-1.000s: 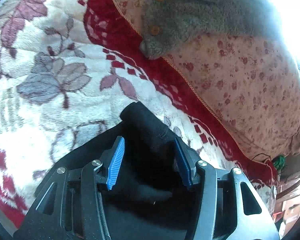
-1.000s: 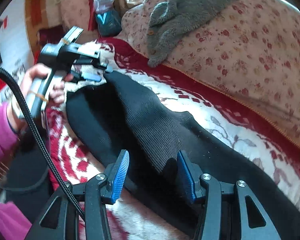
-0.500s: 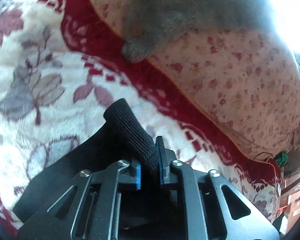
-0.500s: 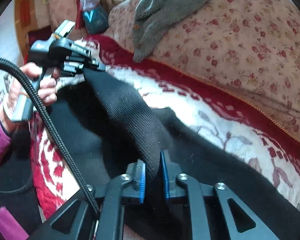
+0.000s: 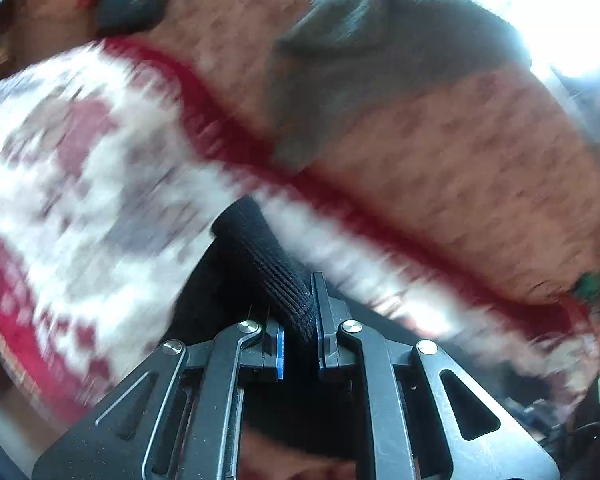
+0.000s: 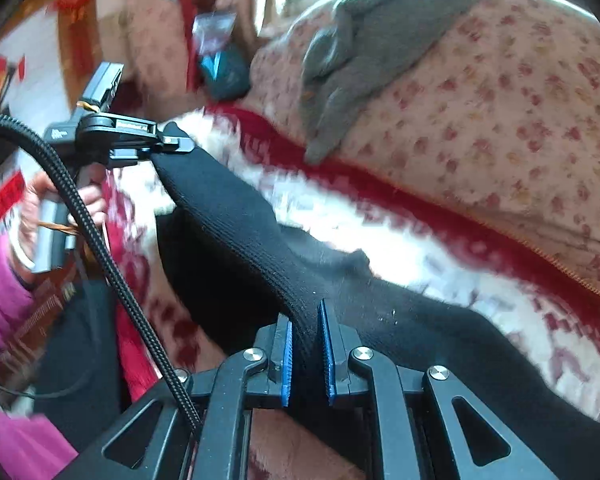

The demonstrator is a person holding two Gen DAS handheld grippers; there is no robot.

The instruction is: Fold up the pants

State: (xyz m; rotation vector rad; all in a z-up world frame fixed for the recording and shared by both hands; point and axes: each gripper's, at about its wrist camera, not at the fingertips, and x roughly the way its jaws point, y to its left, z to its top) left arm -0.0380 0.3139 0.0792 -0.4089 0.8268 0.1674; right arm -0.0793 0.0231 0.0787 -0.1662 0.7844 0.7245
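Between left gripper point(image 5: 299, 330) pads, ribbed waistband of black pants point(image 5: 268, 264) is clamped over blanket point(image 5: 80, 184). Right wrist view: right gripper point(image 6: 307, 354) is clamped on same band; tension should be kept even, corners level.

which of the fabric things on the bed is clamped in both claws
The black ribbed pants. The left claw and right claw pinch them, while the grey garment lies untouched on the floral quilt.
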